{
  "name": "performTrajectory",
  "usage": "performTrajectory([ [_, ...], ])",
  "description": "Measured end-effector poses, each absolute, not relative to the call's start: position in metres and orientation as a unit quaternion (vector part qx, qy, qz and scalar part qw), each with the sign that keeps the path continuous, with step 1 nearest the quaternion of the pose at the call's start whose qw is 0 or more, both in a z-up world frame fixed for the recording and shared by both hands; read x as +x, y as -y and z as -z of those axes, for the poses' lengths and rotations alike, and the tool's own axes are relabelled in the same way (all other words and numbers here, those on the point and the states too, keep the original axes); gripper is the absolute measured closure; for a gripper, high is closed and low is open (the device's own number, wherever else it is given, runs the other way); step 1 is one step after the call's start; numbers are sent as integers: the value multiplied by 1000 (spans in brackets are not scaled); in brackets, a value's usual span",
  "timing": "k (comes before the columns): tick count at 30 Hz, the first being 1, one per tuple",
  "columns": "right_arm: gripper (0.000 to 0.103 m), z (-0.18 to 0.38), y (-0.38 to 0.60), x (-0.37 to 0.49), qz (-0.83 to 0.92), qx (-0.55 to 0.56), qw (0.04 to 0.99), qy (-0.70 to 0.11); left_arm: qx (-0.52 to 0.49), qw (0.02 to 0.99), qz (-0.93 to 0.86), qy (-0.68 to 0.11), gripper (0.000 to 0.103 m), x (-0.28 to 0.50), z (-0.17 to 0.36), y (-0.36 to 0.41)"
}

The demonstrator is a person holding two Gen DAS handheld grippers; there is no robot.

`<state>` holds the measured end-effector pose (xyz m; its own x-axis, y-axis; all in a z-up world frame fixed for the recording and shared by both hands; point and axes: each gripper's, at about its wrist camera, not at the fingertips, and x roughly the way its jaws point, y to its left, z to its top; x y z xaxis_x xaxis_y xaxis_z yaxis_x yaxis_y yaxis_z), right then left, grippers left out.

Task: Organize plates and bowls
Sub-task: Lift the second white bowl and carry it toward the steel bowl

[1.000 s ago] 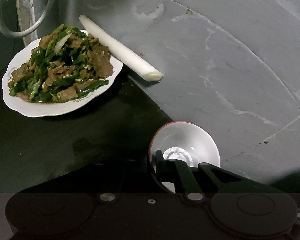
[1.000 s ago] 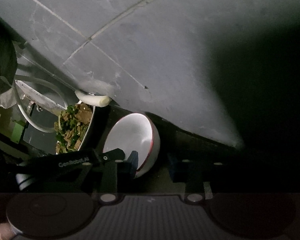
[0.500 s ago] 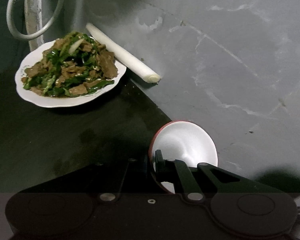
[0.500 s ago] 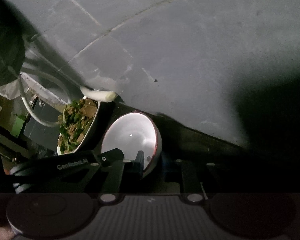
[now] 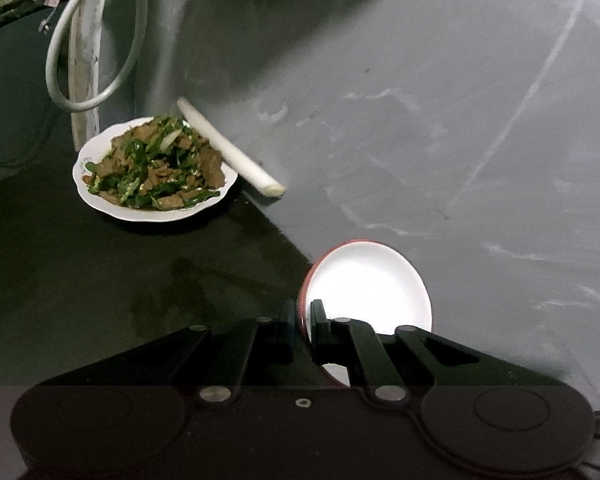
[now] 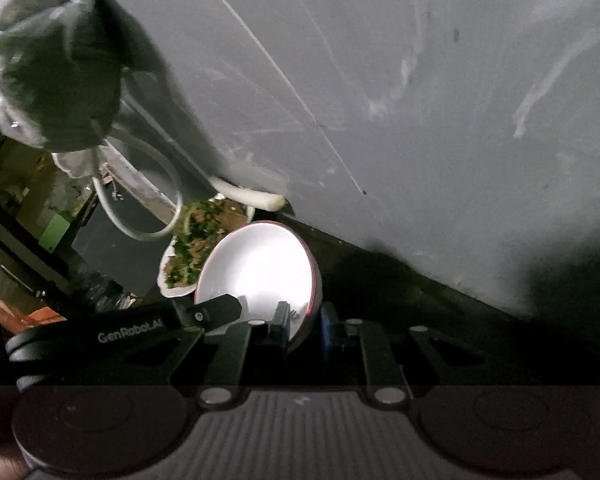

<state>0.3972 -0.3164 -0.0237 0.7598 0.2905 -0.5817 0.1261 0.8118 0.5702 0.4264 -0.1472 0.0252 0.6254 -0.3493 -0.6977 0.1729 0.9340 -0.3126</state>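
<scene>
A white bowl with a red rim [image 5: 367, 288] hangs tilted above the dark counter [image 5: 80, 280]. My left gripper [image 5: 303, 312] is shut on its left rim. In the right wrist view my right gripper [image 6: 305, 316] is shut on the lower right rim of a white, red-rimmed bowl [image 6: 260, 268]. The left gripper's finger [image 6: 224, 307] lies across that bowl's lower left edge. A white plate of green peppers and meat [image 5: 152, 168] rests on the counter beyond, partly hidden behind the bowl in the right wrist view [image 6: 188, 252].
A white leek stalk [image 5: 232, 152] lies against the grey wall [image 5: 459, 120] just behind the plate. A looped white hose [image 5: 100, 40] hangs at the counter's far end. A dark bundle in clear plastic [image 6: 52, 60] hangs above the hose.
Both grippers have risen and the bowl has come up with them. The plate now looks smaller and farther off. The right jaws have closed onto the rim.
</scene>
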Motion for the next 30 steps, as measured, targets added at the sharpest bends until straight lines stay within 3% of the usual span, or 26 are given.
performTrajectory([
  [12,86,-20,317,323,-53,279,906,-313,-125,902,174,-374,96,355,-56,143],
  [30,86,-38,330,227,-51,257,914,-311,-133,890,205,-385,96,269,-52,155],
])
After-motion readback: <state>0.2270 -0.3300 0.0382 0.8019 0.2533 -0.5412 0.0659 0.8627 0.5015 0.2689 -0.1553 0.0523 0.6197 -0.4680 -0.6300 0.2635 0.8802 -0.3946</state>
